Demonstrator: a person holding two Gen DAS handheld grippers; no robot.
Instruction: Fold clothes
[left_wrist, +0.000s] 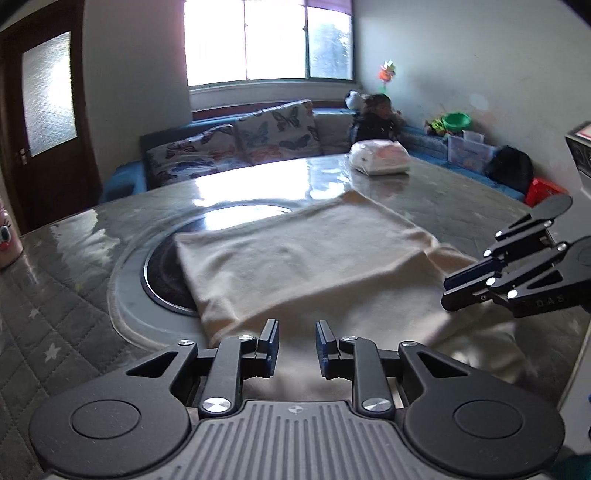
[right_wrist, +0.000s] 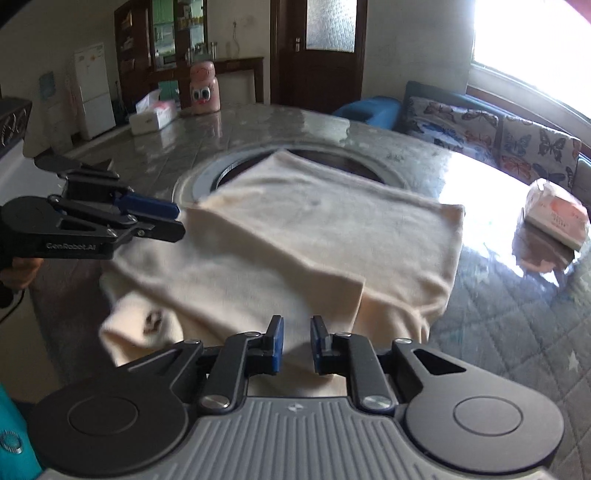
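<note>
Left wrist | cream garment (left_wrist: 314, 258) ahead of both tools (left_wrist: 296, 345) (right_wrist: 296, 343) | fingers spread, holding nothing

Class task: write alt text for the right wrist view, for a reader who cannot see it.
A cream garment, partly folded, lies on a glossy grey table. The open right gripper hovers over its near edge, and the left gripper reaches in from the left.

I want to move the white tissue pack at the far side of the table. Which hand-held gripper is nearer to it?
Right, by a small margin. The right hand-held gripper hovers over the cloth's edge on the tissue pack's side; the left hand-held gripper sits at the opposite edge.
</note>
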